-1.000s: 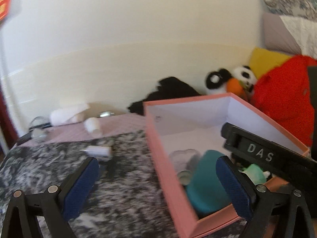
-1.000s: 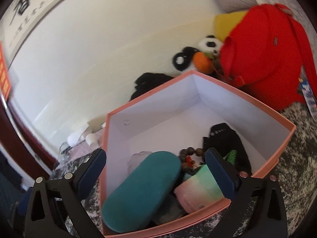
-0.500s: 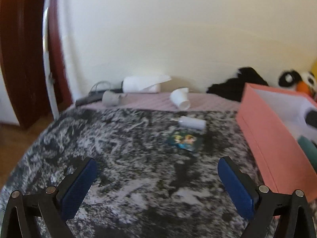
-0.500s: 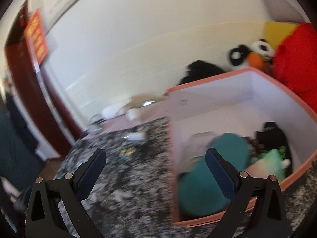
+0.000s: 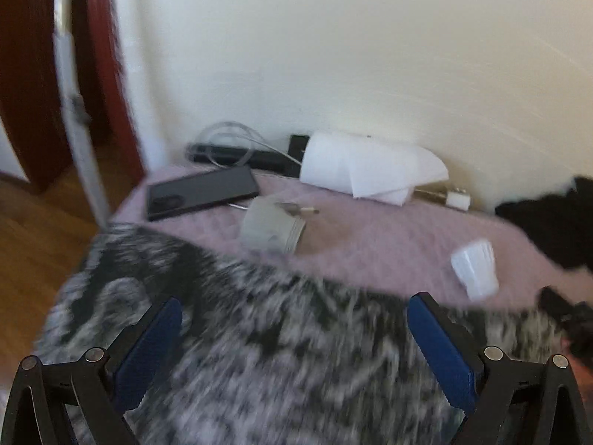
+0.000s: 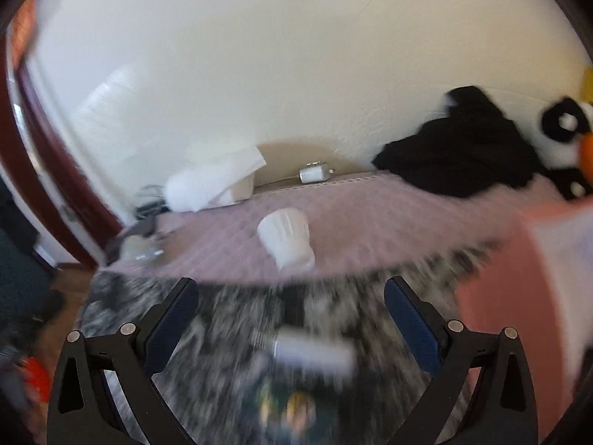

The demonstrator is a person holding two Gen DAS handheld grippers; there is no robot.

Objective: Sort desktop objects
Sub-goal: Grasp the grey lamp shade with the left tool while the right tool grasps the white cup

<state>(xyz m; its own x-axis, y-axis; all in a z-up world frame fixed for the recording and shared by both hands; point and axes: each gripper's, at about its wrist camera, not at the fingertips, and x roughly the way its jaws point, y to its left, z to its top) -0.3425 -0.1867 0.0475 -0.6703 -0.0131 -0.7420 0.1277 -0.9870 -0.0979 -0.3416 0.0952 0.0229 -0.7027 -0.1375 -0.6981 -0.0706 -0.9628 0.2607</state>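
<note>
My left gripper (image 5: 292,319) is open and empty above the black-and-white fuzzy blanket (image 5: 281,367). Ahead on the pink cover lie a grey roll (image 5: 270,230), a black phone (image 5: 200,193) and a small white ribbed cup (image 5: 476,269). My right gripper (image 6: 291,306) is open and empty. Between its fingers lies a blurred white tube (image 6: 315,352), with a colourful card (image 6: 292,411) just below it. The white ribbed cup (image 6: 287,239) lies ahead of it. The pink box (image 6: 519,296) edge is at the right.
A white paper roll (image 5: 367,170) and a white charger (image 5: 457,198) lie by the wall. Black clothing (image 6: 456,148) and a panda toy (image 6: 567,137) sit at the back right. The bed's left edge drops to a wooden floor (image 5: 33,230).
Both grippers have swung left, away from the pink box, toward the loose objects on the blanket and pink cover. Both stay open and empty.
</note>
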